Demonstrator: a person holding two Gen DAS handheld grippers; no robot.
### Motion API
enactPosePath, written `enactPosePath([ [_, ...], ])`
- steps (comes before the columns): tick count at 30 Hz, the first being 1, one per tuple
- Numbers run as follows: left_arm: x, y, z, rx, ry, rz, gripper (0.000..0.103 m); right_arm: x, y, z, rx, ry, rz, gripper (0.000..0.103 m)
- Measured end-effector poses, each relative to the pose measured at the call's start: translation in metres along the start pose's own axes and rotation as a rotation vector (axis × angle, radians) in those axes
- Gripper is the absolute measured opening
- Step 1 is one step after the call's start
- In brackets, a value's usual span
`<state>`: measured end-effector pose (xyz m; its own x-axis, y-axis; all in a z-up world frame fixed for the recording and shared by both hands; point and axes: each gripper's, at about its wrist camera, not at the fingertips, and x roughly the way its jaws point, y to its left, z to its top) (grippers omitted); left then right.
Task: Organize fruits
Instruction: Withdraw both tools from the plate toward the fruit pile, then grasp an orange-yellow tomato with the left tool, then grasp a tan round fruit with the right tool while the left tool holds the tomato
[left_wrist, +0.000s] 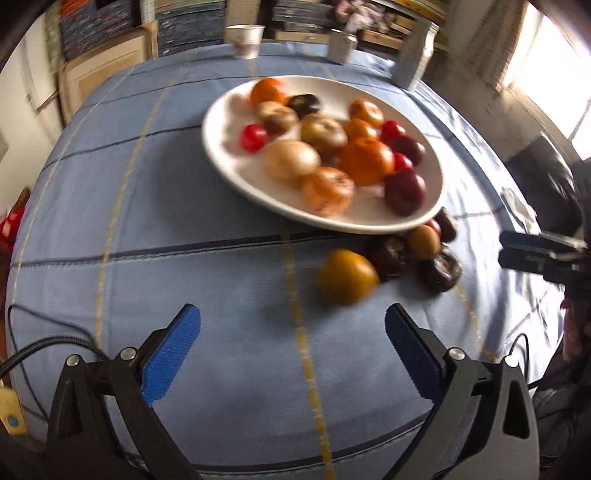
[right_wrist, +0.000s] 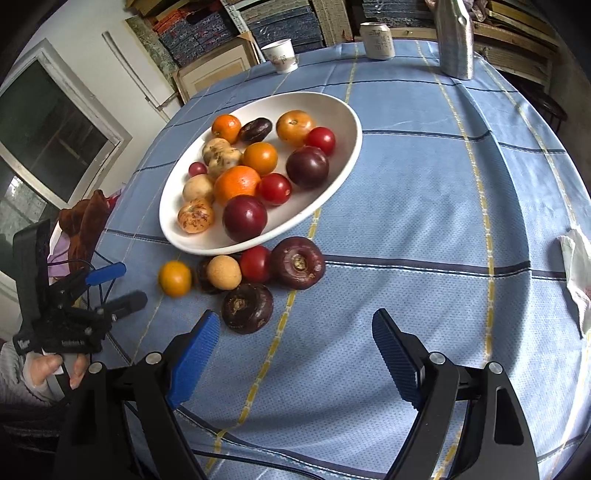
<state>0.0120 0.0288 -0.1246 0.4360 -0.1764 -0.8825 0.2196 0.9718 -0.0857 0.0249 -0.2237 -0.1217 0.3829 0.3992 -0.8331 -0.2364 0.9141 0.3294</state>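
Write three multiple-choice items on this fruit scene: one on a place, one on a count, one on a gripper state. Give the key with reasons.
1. Where does the small orange fruit lie?
A. on the white plate
B. on the tablecloth, beside the plate's near rim
C. in the paper cup

2. How many fruits lie loose on the tablecloth, off the white plate?
A. two
B. four
C. six

3. How does the right gripper stand?
A. open, holding nothing
B. shut on a plum
C. shut on the can

Key:
1 B: it rests on the cloth at the left end of the loose cluster.
2 C: six are visible below the plate's rim in the right wrist view.
3 A: its blue fingers are spread with only cloth between them.
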Motion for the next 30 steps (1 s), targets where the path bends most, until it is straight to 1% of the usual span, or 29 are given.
enactPosePath([
  [3, 0.008, -0.014, 0.002, 0.050, 0.006, 0.012, 0.098, -0.003, -0.005, -0.002, 0.009, -0.004, -0.010, 0.085],
  [5, 0.013, -0.016, 0.005, 0.050, 0.001, 0.019, 0.098, -0.005, -0.008, -0.004, 0.012, -0.004, -0.016, 0.085],
  [6, 0.014, -0.013, 0.009, 0.032, -0.008, 0.014, 0.096, -0.007, -0.010, -0.004, 0.014, -0.005, -0.020, 0.085],
  [7, 0.016, -0.011, 0.012, 0.015, -0.013, 0.006, 0.094, -0.009, -0.012, -0.005, 0.019, -0.009, -0.025, 0.085],
  [9, 0.021, -0.004, 0.019, -0.027, -0.014, -0.024, 0.073, -0.012, -0.017, -0.006, 0.032, -0.016, -0.034, 0.085],
  [11, 0.025, 0.002, 0.022, -0.049, -0.008, -0.037, 0.068, -0.014, -0.021, -0.007, 0.049, -0.023, -0.041, 0.085],
  [16, 0.031, 0.007, 0.022, -0.053, 0.007, -0.043, 0.065, -0.014, -0.023, -0.007, 0.058, -0.026, -0.047, 0.085],
  [17, 0.032, 0.007, 0.022, -0.051, 0.007, -0.039, 0.062, -0.013, -0.021, -0.006, 0.053, -0.024, -0.046, 0.085],
  [18, 0.032, 0.009, 0.022, -0.052, 0.005, -0.036, 0.055, -0.012, -0.020, -0.006, 0.048, -0.023, -0.046, 0.085],
  [19, 0.031, 0.010, 0.022, -0.058, 0.001, -0.036, 0.052, -0.011, -0.018, -0.006, 0.040, -0.022, -0.045, 0.085],
  [21, 0.029, 0.014, 0.022, -0.070, -0.008, -0.042, 0.038, -0.010, -0.014, -0.005, 0.023, -0.025, -0.042, 0.085],
  [22, 0.027, 0.016, 0.021, -0.075, -0.013, -0.043, 0.036, -0.010, -0.010, -0.005, 0.008, -0.031, -0.038, 0.085],
  [25, 0.024, 0.018, 0.018, -0.069, -0.010, -0.046, 0.036, -0.009, 0.003, -0.001, -0.044, -0.052, -0.018, 0.085],
  [26, 0.023, 0.018, 0.017, -0.066, -0.010, -0.046, 0.036, -0.007, 0.012, 0.001, -0.077, -0.057, -0.009, 0.084],
  [28, 0.021, 0.019, 0.014, -0.060, -0.007, -0.047, 0.036, 0.001, 0.030, 0.003, -0.146, -0.048, 0.012, 0.078],
  [29, 0.020, 0.020, 0.013, -0.056, -0.004, -0.045, 0.036, 0.005, 0.036, 0.004, -0.167, -0.042, 0.020, 0.071],
  [30, 0.019, 0.021, 0.012, -0.055, -0.003, -0.044, 0.036, 0.011, 0.045, 0.006, -0.198, -0.030, 0.029, 0.063],
])
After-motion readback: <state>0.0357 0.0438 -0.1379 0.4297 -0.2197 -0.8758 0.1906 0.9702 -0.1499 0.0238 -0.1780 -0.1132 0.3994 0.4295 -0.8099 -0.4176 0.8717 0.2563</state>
